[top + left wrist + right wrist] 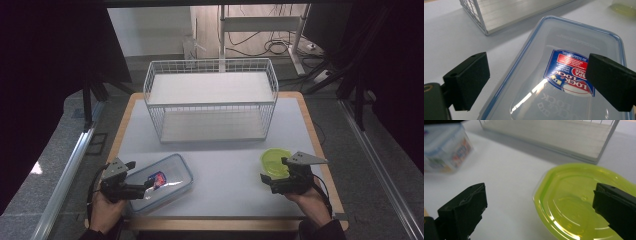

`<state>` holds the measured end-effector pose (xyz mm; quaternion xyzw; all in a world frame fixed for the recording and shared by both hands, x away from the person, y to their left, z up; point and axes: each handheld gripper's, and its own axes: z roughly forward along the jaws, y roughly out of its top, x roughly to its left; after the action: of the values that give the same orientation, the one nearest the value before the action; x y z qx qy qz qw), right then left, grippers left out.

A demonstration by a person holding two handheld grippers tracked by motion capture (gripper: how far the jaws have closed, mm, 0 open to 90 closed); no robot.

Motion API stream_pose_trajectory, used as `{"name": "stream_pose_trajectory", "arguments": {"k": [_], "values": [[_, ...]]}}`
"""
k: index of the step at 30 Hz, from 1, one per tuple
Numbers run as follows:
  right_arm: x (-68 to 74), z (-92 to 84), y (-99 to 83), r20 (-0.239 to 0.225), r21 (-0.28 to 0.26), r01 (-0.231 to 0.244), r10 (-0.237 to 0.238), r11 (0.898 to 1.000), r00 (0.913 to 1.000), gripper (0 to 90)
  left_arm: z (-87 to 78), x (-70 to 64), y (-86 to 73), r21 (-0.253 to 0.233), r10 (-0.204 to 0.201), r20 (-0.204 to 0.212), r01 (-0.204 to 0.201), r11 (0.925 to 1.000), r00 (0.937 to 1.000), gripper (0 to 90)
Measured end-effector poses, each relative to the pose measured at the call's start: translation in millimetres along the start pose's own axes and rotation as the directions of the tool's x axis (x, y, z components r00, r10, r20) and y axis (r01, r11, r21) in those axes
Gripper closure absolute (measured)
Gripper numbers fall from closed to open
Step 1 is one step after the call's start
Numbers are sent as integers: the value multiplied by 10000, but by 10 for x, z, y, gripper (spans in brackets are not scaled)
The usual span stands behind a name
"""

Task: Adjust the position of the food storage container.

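Note:
A clear rectangular food box with a blue-rimmed lid [162, 181] and a red and blue label lies at the front left of the table. My left gripper [141, 176] is open just above its near end, and in the left gripper view the lid [564, 50] lies between and beyond the spread jaws of the left gripper [539, 77]. At the front right sits a lime-green translucent container [274, 161]. My right gripper [274, 171] is open at its near side. In the right gripper view the green container [579, 202] reaches in between the wide jaws of the right gripper [540, 205]; nothing is gripped.
A white wire two-level basket rack [210, 100] stands at the back middle of the table, also seen as the rack [499, 15] and the rack [549, 137]. The clear box [446, 147] appears far left in the right gripper view. The wooden table edge [225, 223] runs along the front.

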<state>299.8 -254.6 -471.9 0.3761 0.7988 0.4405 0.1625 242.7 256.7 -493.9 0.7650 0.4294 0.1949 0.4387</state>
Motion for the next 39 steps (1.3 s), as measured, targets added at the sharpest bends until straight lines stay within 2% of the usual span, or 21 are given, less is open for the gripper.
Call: {"name": "stream_pose_trajectory", "arguments": {"k": [3,8,11,16,18,22,28,31,34,36,39], "values": [[-23,27,-30,283,124,209,-213,9997,9994,13,-5,8,-5,37,-52,13,52,10000,10000,51],[-74,42,-53,525,227,123,-135,9997,9985,68,6,4,-14,362,36,-52,-34,9993,10000,37],[-95,34,-51,545,310,120,-137,9994,9984,131,-1,-4,-14,343,83,95,-86,9994,9999,30],[-90,27,-54,523,505,535,-561,9973,9971,212,-53,-29,0,305,185,-229,-178,9994,9996,69],[-79,25,-46,541,482,564,-590,9972,9968,230,-96,-33,-6,248,234,-382,-225,9994,9990,102],[-59,21,-29,489,408,603,-623,9973,9969,296,-212,-20,-45,125,160,-481,-154,9998,9987,223],[-40,7,-12,322,290,726,-736,9969,9968,393,-334,-11,-131,214,210,-82,-208,9996,9997,558],[-31,11,-10,344,342,709,-721,9969,9968,397,-387,4,-182,333,190,-62,-188,9993,9998,707],[-28,22,-13,392,475,669,-688,9966,9969,390,-465,42,-242,418,-84,16,83,9991,10000,850],[-25,25,-11,402,495,650,-670,9967,9969,391,-502,59,-287,560,-295,-41,296,9980,9996,899],[-19,26,-7,368,485,618,-636,9969,9973,405,-508,70,-341,826,-443,-50,446,9956,9990,900]]}}
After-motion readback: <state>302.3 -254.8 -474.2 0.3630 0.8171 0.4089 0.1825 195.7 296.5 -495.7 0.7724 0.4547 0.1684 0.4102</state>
